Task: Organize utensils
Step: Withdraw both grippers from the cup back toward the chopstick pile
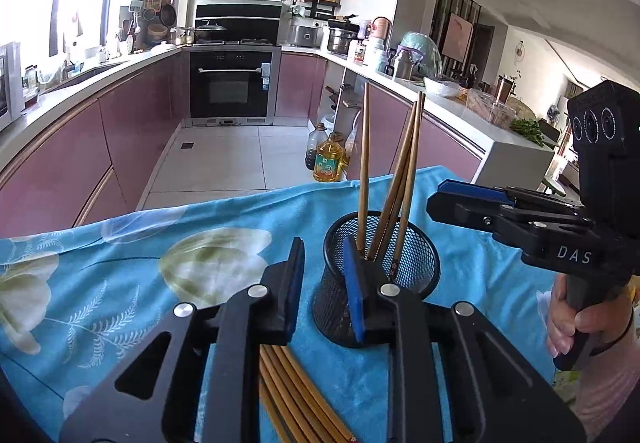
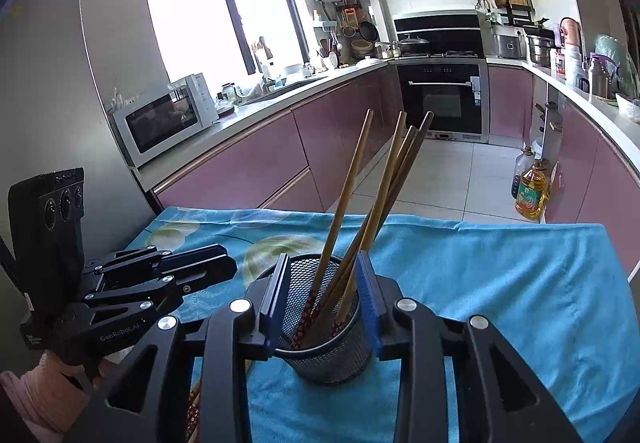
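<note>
Loose chopsticks point(image 1: 298, 395) lie flat on the blue floral cloth point(image 1: 120, 275), directly under the left gripper point(image 1: 320, 295), their long axes running roughly along its fingers, which stand narrowly parted and empty. The right gripper point(image 2: 324, 299), also parted and holding nothing, straddles the mesh cup point(image 2: 320, 339), where several chopsticks point(image 2: 360, 203) lean upright. The left hand looks nearer the loose bundle.

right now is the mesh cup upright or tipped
Upright: the mesh cup stands on its base on the blue cloth, rim up, with chopsticks leaning inside it.
</note>
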Demonstrator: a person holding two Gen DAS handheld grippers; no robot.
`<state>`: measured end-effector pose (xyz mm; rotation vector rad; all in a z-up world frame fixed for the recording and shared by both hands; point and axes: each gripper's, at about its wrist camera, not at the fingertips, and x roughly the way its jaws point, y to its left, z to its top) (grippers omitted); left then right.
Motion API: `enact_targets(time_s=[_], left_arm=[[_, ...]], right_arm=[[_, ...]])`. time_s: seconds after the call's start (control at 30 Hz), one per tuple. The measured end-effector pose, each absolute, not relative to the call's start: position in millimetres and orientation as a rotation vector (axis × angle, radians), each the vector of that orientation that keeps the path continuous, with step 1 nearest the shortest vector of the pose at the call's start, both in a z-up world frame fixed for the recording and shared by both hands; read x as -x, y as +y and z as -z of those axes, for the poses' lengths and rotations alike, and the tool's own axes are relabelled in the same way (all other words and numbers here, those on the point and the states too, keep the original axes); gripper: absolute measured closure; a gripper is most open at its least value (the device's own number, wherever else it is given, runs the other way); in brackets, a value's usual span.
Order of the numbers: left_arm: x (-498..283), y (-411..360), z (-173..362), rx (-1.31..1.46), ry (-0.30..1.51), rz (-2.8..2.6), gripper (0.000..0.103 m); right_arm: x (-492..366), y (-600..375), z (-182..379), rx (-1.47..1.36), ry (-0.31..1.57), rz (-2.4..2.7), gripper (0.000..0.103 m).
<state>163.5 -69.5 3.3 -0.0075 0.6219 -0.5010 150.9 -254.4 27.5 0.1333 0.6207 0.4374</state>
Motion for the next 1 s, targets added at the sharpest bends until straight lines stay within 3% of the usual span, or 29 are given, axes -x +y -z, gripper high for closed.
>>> enact_targets(time_s=[0.23, 0.63, 1.0], left_arm=[[-137, -34, 5, 0.027, 0.634, 0.455, 0.072], [-96, 0, 57, 0.03, 0.754, 0.412, 0.07], [-86, -4, 87, 0.026, 0.836, 0.404, 0.069]], right_arm=[[-119, -230, -19, -0.072, 0.64, -0.548, 0.058], [-109, -185, 51, -0.055, 0.839, -0.604, 0.058], [-100, -166, 70, -0.016, 0.897, -0.592, 0.058]])
